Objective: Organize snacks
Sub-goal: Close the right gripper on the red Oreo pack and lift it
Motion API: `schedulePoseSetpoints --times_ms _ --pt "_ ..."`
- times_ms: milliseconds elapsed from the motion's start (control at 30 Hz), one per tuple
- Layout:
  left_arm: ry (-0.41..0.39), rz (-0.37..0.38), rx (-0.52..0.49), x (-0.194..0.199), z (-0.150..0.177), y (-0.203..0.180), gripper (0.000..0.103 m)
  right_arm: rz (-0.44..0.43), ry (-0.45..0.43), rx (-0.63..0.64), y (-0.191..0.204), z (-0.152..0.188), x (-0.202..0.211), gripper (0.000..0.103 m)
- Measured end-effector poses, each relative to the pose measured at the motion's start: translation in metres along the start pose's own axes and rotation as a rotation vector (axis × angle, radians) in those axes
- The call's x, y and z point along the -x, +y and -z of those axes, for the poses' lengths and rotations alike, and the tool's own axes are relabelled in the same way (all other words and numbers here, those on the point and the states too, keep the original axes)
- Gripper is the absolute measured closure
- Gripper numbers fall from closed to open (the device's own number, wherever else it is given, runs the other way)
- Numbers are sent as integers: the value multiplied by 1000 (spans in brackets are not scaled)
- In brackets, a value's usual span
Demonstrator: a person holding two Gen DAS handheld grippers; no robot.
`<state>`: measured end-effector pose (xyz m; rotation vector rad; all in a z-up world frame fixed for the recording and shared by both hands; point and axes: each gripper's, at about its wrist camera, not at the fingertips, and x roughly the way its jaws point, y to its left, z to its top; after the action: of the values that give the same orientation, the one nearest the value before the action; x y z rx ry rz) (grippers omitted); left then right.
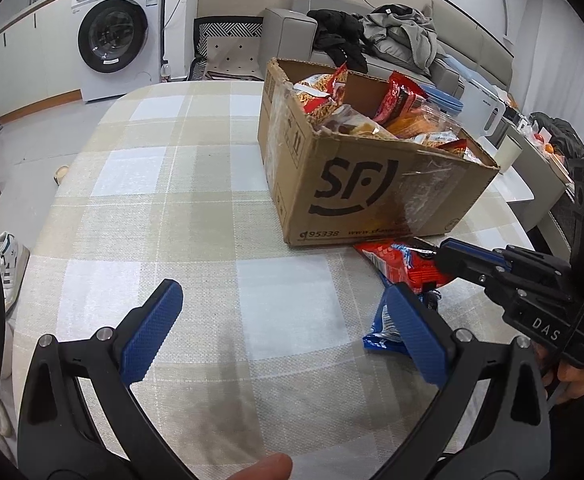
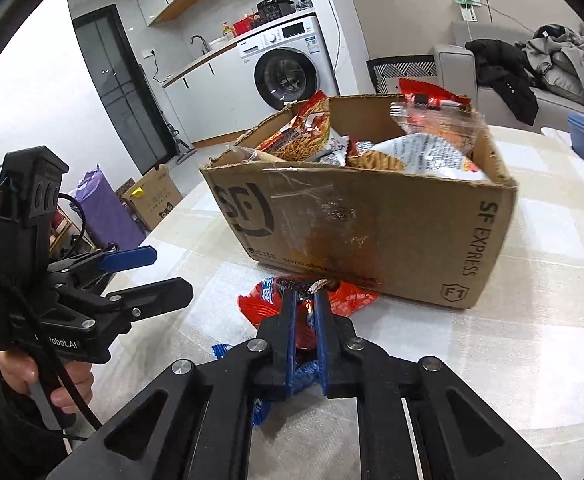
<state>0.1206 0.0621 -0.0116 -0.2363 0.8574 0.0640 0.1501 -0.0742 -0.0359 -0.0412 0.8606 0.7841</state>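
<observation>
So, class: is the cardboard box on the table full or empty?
Full. The cardboard box is open-topped, with snack packets piled above its rim in both views.

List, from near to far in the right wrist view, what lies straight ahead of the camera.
right gripper shut on the red snack packet → cardboard box → washing machine
</observation>
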Motion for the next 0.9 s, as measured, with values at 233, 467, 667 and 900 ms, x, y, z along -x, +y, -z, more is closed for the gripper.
schedulePoseSetpoints --times_ms 233,467,667,900 --pt "1 3 0 -1 2 1 1 -6 45 -69 -11 3 -4 60" --pt "-6 3 27 0 2 14 1 -23 82 -77 -2 1 -21 34" --pt "-3 -4 51 -1 4 26 1 3 118 -97 4 -7 -46 31" --pt "3 -1 58 -6 5 28 1 30 97 -102 3 -9 -52 53"
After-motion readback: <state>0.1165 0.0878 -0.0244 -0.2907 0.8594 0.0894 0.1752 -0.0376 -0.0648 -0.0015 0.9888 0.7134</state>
